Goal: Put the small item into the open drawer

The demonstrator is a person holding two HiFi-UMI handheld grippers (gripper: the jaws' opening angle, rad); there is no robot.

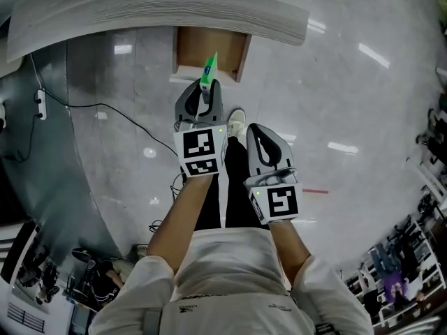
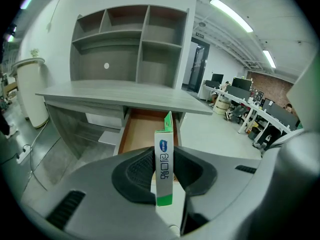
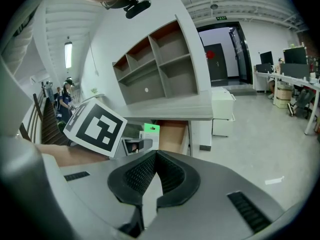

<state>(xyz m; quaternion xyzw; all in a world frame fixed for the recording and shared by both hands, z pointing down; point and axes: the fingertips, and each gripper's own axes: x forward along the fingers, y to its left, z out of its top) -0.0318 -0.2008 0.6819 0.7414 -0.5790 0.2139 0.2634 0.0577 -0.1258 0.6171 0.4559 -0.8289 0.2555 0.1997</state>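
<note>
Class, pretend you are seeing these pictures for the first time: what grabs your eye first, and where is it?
The slim green-and-white box, clamped between the jaws of the left gripper, stands out first, held in front of the open wooden drawer under the grey desk. Beside it, the right gripper is shut and empty.

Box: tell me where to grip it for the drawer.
Take the box by the half away from its hang tab, across the two broad faces, from the near side, as the left gripper does: it is thin, and the tab end points at the drawer.
</note>
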